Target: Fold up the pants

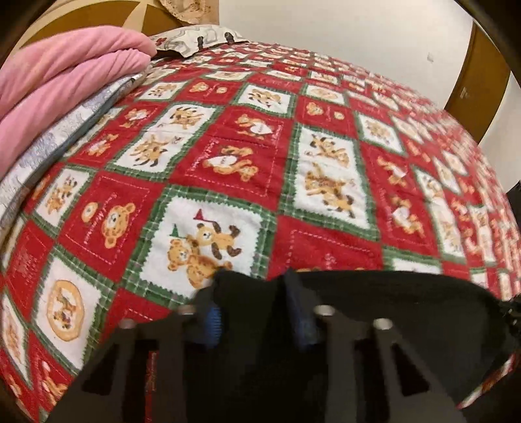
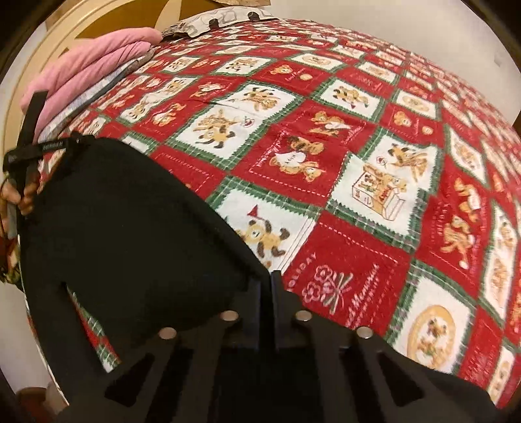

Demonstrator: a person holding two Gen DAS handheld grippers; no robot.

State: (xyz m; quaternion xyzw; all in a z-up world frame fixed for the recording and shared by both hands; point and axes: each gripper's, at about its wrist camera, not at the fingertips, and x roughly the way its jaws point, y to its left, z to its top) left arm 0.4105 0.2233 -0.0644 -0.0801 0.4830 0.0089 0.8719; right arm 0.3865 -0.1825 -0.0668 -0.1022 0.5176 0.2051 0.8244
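Black pants (image 2: pixel 130 227) lie on a red, green and white teddy-bear quilt (image 2: pixel 374 162). In the right wrist view they spread from the gripper towards the left edge. My right gripper (image 2: pixel 271 283) has its fingers pressed together on the near edge of the pants. In the left wrist view the pants (image 1: pixel 390 309) run off to the right along the bottom. A raised fold of the black cloth sits between the blue pads (image 1: pixel 213 322) of my left gripper (image 1: pixel 254 302), which is shut on it. A person's hand (image 2: pixel 19 198) shows at the far end of the pants.
A folded pink blanket (image 1: pixel 65 81) lies on grey patterned bedding at the back left of the bed. A patterned pillow (image 1: pixel 195 39) rests by the wooden headboard (image 1: pixel 97 22). The quilt (image 1: pixel 293 146) stretches ahead, with a white wall and a brown door (image 1: pixel 478 84) beyond.
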